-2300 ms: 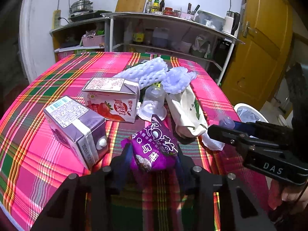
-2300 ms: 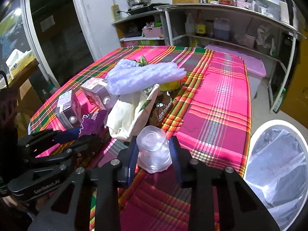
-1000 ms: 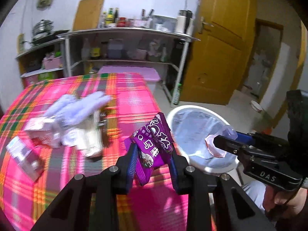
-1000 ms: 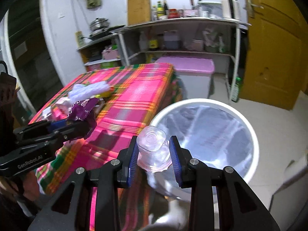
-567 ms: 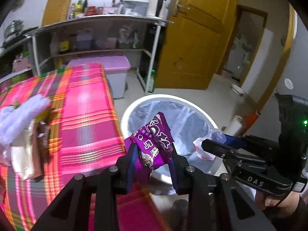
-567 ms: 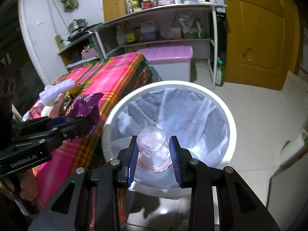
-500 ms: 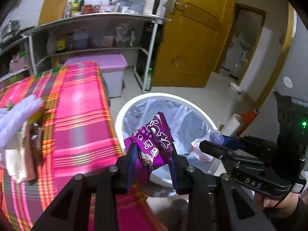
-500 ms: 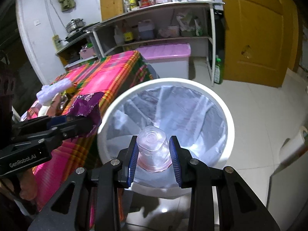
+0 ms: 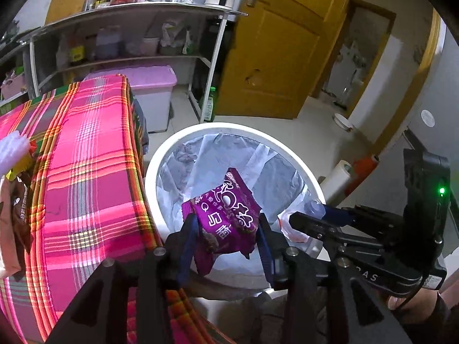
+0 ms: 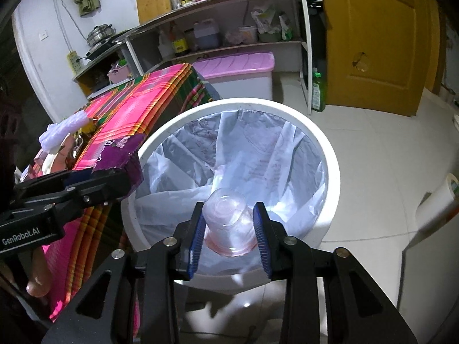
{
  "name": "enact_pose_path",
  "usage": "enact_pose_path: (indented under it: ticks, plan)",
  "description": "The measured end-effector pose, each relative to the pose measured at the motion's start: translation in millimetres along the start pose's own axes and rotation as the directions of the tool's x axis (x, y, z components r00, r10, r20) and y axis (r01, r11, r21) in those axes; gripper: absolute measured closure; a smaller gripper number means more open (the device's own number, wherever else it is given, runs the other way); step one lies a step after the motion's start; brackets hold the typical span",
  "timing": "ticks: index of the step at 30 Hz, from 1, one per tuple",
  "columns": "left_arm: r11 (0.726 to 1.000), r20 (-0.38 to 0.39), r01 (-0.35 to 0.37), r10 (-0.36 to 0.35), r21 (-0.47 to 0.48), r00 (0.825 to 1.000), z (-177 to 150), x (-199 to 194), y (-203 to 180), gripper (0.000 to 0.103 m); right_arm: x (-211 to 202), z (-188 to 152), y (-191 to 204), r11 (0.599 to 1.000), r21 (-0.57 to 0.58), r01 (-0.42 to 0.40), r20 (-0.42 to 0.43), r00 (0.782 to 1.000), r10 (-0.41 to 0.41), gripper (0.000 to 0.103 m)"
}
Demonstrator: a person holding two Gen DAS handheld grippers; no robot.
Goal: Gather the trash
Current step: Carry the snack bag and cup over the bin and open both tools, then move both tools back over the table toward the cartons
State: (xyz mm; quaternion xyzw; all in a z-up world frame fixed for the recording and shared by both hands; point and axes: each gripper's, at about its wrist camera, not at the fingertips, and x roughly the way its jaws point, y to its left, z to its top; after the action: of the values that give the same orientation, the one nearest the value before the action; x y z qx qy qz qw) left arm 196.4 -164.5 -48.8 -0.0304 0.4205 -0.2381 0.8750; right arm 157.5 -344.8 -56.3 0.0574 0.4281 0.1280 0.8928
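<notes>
A white bin (image 9: 229, 127) lined with a clear bag stands on the floor beside the table. My left gripper (image 9: 226, 229) hangs over its near rim with a purple snack bag (image 9: 226, 215) between its blue pads. Its jaws are opening, and the puffed bag still touches both pads. My right gripper (image 10: 228, 226) is over the bin (image 10: 332, 172) too, with an upturned clear plastic cup (image 10: 226, 215) between its pads. Those jaws are opening as well, and the cup still sits between them. The right wrist view shows the left gripper (image 10: 114, 177) and the bag (image 10: 120, 154) at the bin's left rim.
The table with its pink plaid cloth (image 9: 86, 172) lies left of the bin, with white foam netting (image 9: 11, 149) and wrappers at its edge. Behind stand a pink-lidded box (image 9: 149, 86), metal shelves (image 9: 129, 14) and a yellow door (image 9: 272, 57). A paper roll (image 9: 338, 172) lies on the floor.
Both grippers swung from above the table to over the bin and sank a little. The left jaws have spread and the purple bag has tilted between them.
</notes>
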Motion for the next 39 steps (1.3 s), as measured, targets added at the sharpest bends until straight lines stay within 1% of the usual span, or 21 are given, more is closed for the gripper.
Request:
enact_pose_path:
  ticks: [1,2,3,6,12,19,26,32,35,39]
  plan:
    - [1.0,0.002,0.0,0.0,-0.002,1.0,0,0,0,0.061,-1,0,0,1.0,0.001,0.0,0.004,1.0,0.0,0.052]
    - [1.0,0.005,0.0,0.0,-0.003,1.0,0,-1,0,0.059,-2,0,1,1.0,0.002,0.0,0.007,1.0,0.0,0.051]
    - [1.0,0.007,0.001,-0.001,-0.004,1.0,-1,-1,0,0.057,-3,0,0,1.0,0.003,-0.001,0.012,1.0,0.001,0.051]
    - [1.0,0.014,0.003,-0.003,-0.006,1.0,-1,-4,0,0.055,-6,1,-1,1.0,0.009,0.001,0.016,1.0,-0.001,0.051]
    - [1.0,0.04,-0.002,0.003,-0.015,0.999,-2,-17,2,0.054,-21,2,4,1.0,0.001,0.003,0.053,0.999,-0.003,0.051]
    - [0.999,0.097,-0.02,0.023,-0.034,0.995,-9,-48,6,0.054,-48,2,22,0.999,-0.035,-0.04,0.116,0.992,0.044,0.051]
    - [0.996,0.169,-0.089,0.093,-0.032,0.981,-22,-90,11,0.054,-63,-1,53,0.994,-0.092,-0.055,0.14,0.988,0.067,0.051]
    - [0.989,0.205,-0.136,0.146,-0.064,0.968,-38,-120,24,0.054,-64,-2,79,0.985,-0.131,-0.117,0.123,0.983,0.133,0.051]
    - [0.982,0.219,-0.17,0.184,-0.082,0.958,-46,-134,32,0.054,-59,-3,93,0.978,-0.149,-0.146,0.101,0.982,0.162,0.051]
    - [0.973,0.232,-0.194,0.218,-0.12,0.948,-57,-152,47,0.055,-54,-5,111,0.971,-0.168,-0.171,0.074,0.98,0.186,0.051]
